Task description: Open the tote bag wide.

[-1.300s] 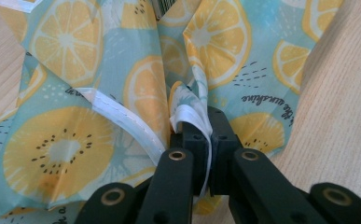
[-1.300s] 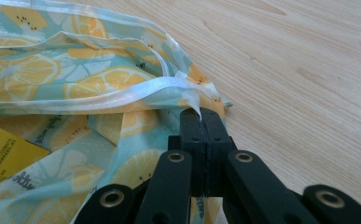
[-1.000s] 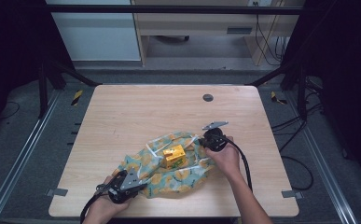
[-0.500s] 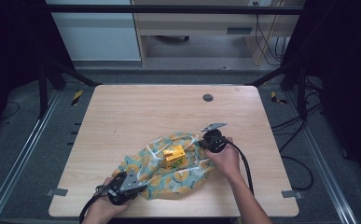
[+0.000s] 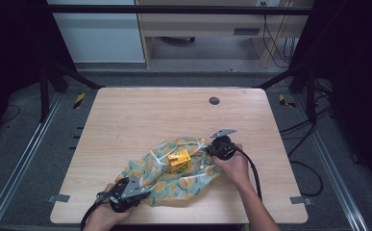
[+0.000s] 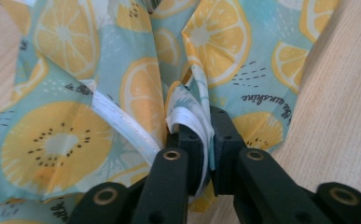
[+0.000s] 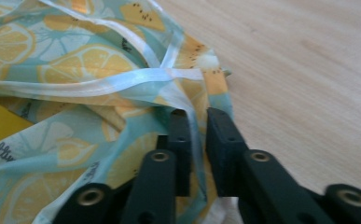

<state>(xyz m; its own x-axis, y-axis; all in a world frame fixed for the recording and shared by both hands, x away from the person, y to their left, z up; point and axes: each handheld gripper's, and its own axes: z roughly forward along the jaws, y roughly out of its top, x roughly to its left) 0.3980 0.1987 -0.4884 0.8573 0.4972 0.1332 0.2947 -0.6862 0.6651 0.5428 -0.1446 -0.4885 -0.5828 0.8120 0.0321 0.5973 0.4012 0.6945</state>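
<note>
Between the jaws of your left gripper (image 6: 205,140) sits a folded bit of white-trimmed hem, the jaws closed tight on it, so you have the near corner of the bag (image 5: 174,175) pinned low at the front edge of the table (image 5: 140,115). Your right gripper (image 7: 196,126) does the same job on the far side: its jaws are nearly together with a strip of the pale edge running down between them, and that looks like a firm pinch on the rim. Holding two opposite points of the rim this way makes sense if you mean to keep the mouth of the bag spread, because the thin cloth, printed with lemon and kiwi slices, would otherwise slump shut. From above, your left gripper (image 5: 124,193) is near the front left of the cloth and your right gripper (image 5: 218,147) is at its right end, with the fabric lying rumpled between them on the wood. A small yellow box (image 5: 180,160) rests in the opening, near the middle of the bag and closer to your right hand (image 5: 233,166).
</note>
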